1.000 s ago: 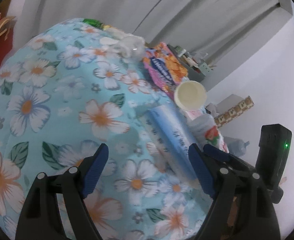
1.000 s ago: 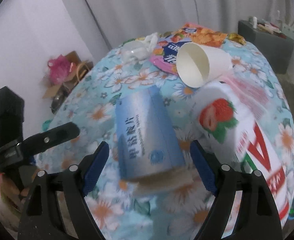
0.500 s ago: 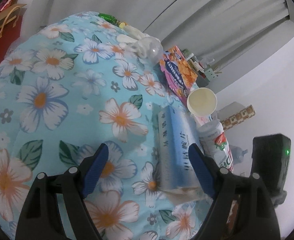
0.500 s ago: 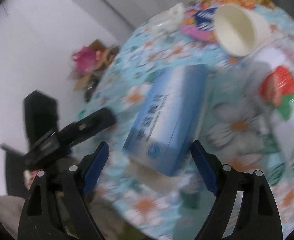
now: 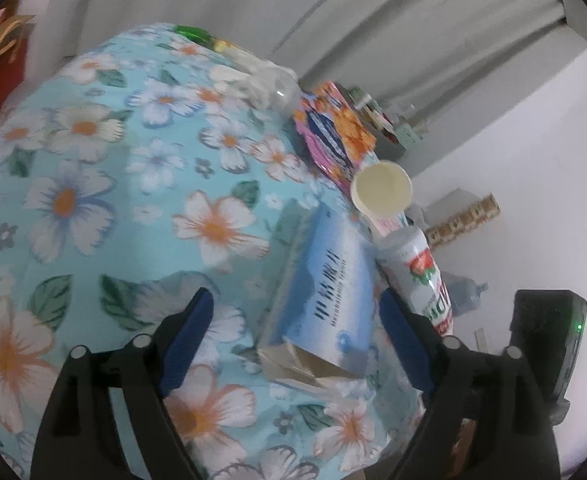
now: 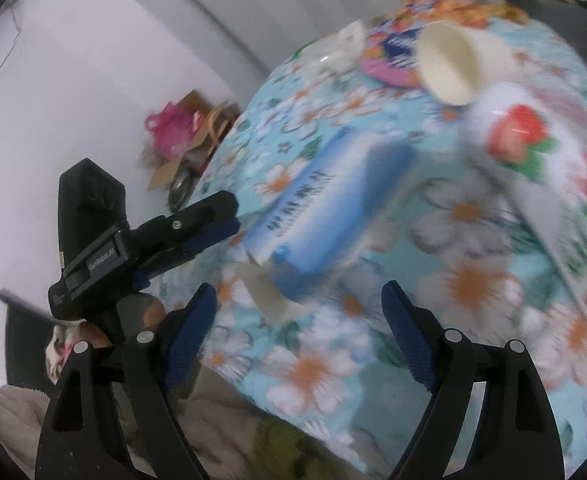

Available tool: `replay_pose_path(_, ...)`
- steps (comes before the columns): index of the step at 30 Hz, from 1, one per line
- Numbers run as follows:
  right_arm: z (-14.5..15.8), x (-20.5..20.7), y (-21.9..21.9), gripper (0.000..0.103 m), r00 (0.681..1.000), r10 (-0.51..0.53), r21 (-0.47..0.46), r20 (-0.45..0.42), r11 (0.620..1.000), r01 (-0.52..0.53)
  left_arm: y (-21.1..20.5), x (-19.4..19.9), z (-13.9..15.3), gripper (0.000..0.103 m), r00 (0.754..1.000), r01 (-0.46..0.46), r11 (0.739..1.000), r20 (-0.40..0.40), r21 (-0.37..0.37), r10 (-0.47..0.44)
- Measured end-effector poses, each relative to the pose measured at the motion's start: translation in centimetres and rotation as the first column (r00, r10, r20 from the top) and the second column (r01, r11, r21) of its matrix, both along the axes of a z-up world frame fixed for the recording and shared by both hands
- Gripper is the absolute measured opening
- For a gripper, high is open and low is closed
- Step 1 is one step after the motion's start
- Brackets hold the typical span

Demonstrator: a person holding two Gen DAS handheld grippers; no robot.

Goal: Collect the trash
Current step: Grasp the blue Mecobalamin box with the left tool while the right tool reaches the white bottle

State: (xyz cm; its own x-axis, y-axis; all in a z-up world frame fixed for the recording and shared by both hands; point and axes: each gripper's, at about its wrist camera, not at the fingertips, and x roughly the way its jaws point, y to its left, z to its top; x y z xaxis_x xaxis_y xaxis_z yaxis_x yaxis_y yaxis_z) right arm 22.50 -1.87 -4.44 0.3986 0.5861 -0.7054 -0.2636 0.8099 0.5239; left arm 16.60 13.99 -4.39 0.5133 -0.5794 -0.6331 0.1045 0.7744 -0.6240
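The blue carton (image 5: pixel 325 288) lies on the floral desk (image 5: pixel 93 200), beside a paper cup (image 5: pixel 381 188) and a strawberry bottle (image 5: pixel 417 268). The left hand-held gripper (image 5: pixel 295 332) has just been opening, its jaws spread either side of the carton without pressing it. The right hand-held gripper (image 6: pixel 297 320) is released too, empty.

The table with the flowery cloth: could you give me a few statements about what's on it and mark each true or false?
1. The blue box lies flat on the cloth. True.
2. The paper cup stands upright. False: it lies on its side, mouth toward the cameras.
3. The left gripper is shut on the box. False: its jaws are open, having just opened further, and the box lies ahead, untouched.
4. A strawberry bottle lies beside the box. True.
5. The right gripper holds the cup. False: it is open and holds nothing.
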Motion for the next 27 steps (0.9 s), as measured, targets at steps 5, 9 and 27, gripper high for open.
replay_pose_path(5,0.3,-2.0,-3.5,0.081,0.994,-0.108,-0.036,0.031,0.993,0.109,-3.0,1.0,0.1,0.090,0.996,0.094,0.994,-0.006,0.054,-0.093)
replay_pose_path(9,0.5,-3.3,-6.5,0.081,0.977,-0.210,-0.018,0.045,0.977,0.211,-5.4,1.7,0.4,0.092,0.991,0.128,0.982,0.016,0.135,-0.131)
replay_pose_path(27,2.4,0.1,-10.8,0.083,0.938,-0.286,-0.260,0.197,0.907,0.331,-10.0,4.6,-1.7,0.090,0.965,0.206,0.868,0.054,0.451,-0.257)
